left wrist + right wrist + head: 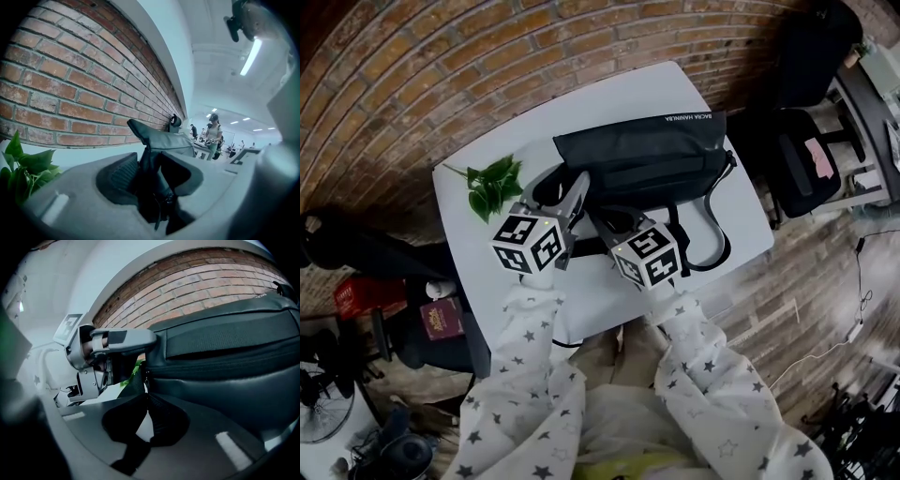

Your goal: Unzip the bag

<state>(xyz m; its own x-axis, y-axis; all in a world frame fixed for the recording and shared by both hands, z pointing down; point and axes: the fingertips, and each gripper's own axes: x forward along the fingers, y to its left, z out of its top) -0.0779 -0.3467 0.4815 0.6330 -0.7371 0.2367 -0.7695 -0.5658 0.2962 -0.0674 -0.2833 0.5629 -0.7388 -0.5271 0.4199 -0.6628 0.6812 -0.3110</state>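
Note:
A black zip bag (647, 159) lies across the white table (722, 94), its left end toward me. My left gripper (562, 184) is at that end; in the left gripper view the bag's corner fabric (159, 145) fills the gap between the jaws and my left gripper (150, 166) is shut on it. My right gripper (614, 218) sits just right of it at the bag's near edge. In the right gripper view my right gripper (145, 397) has its pads together at the zipper pull (146, 380), with a dark tab hanging between them. The bag (225, 357) fills the right side there.
A green leaf sprig (492, 186) lies on the table left of the grippers. The bag's shoulder strap (717, 234) loops toward the table's near right edge. A black office chair (802, 159) stands right of the table, with a brick wall (441, 75) behind. Clutter lies on the floor at left.

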